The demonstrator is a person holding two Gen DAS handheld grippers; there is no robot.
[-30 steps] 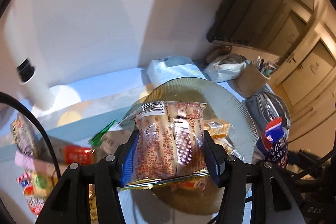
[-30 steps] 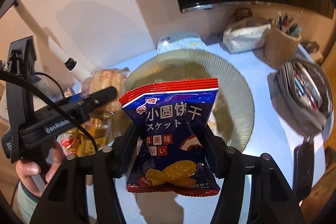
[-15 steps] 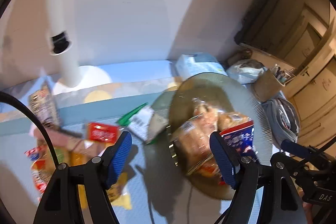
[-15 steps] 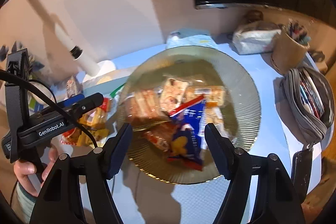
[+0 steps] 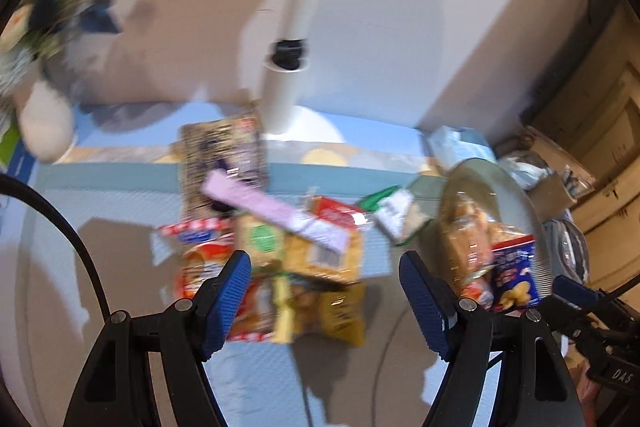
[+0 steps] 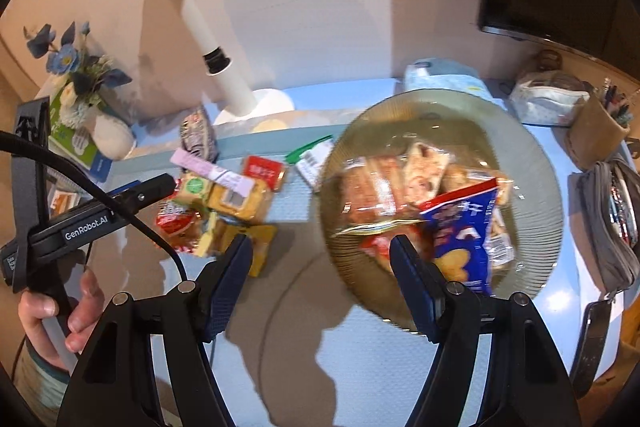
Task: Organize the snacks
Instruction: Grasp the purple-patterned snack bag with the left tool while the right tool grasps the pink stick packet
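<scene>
A ribbed glass plate holds a blue biscuit bag and clear-wrapped pastry packs. To its left lies a pile of loose snacks on the blue table. My right gripper is open and empty, above the table between the pile and the plate. In the blurred left wrist view, my left gripper is open and empty above the snack pile, which includes a pink bar and a dark packet. The plate and blue bag sit at its right.
A white lamp post rises behind the pile, with a flower vase at the far left. Behind and right of the plate are a tissue pack, white pouch, pen cup and grey pencil case. A hand grips the left tool.
The left gripper let go of its clear-wrapped pastry and the right its blue bag; both packs now lie on the plate. Both grippers swung left, the left one over the loose pile.
</scene>
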